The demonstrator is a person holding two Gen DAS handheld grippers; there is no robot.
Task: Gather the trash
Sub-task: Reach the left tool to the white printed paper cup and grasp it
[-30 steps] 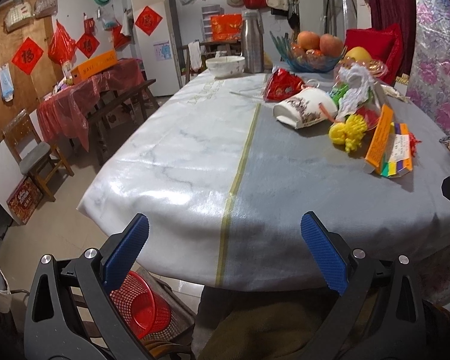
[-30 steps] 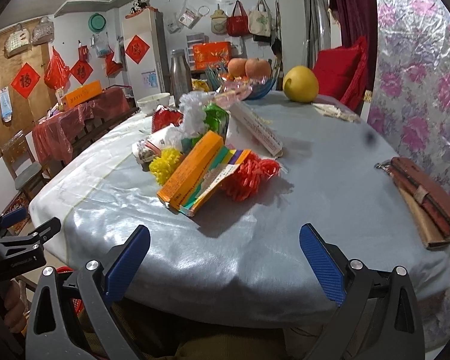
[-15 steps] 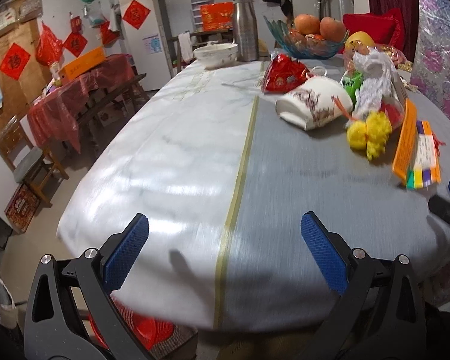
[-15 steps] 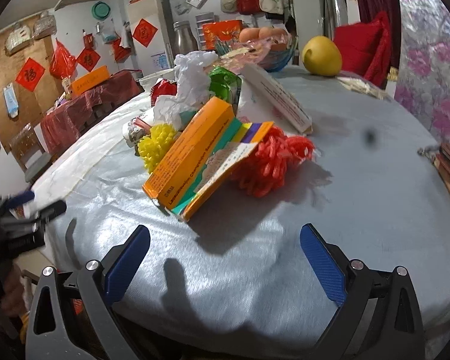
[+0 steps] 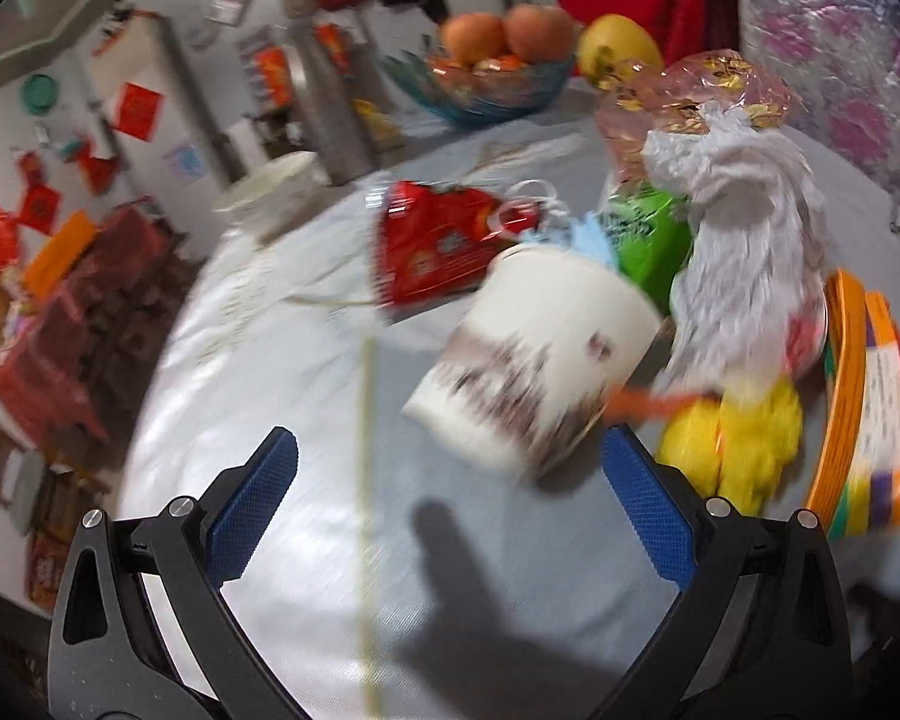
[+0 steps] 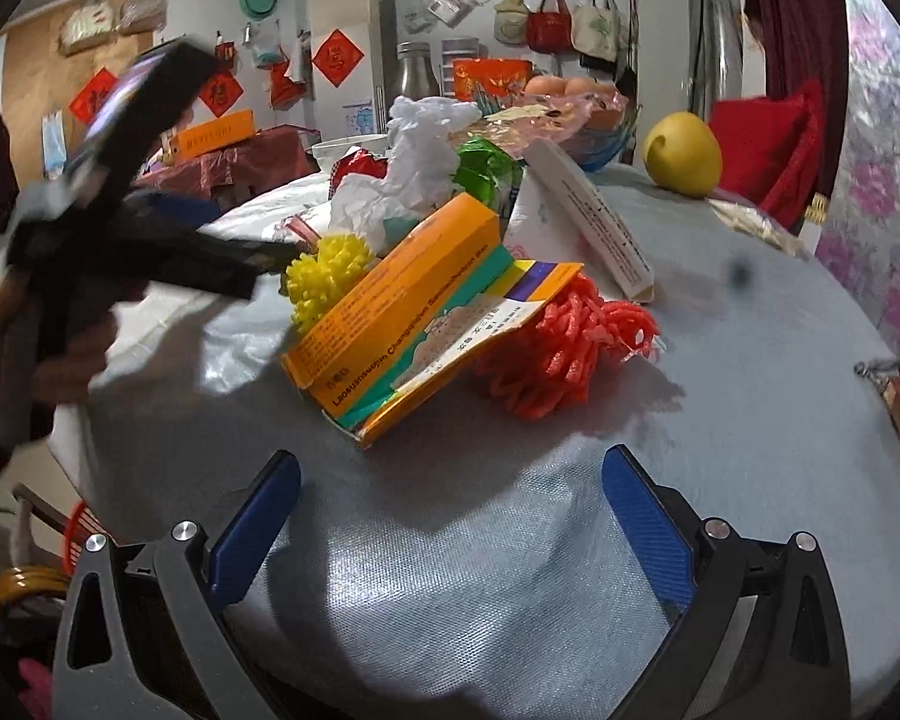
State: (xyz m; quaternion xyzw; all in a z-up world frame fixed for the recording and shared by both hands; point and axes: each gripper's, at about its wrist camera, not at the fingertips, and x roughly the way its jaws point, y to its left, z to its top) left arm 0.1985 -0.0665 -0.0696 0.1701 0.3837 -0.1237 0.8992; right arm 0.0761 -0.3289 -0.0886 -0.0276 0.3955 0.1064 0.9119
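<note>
Jaws: left gripper [image 5: 449, 474] and right gripper [image 6: 450, 489] both spread wide, empty. Surface: pale tablecloth [image 6: 510, 570] bearing litter pile. Room: white refrigerator [image 6: 348, 66], hanging bags [image 6: 549, 21].

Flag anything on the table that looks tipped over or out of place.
The paper cup lies on its side beside the yellow puff. The orange box leans tilted against the red shreds, its flap open. Crumpled white plastic tops the pile.
</note>
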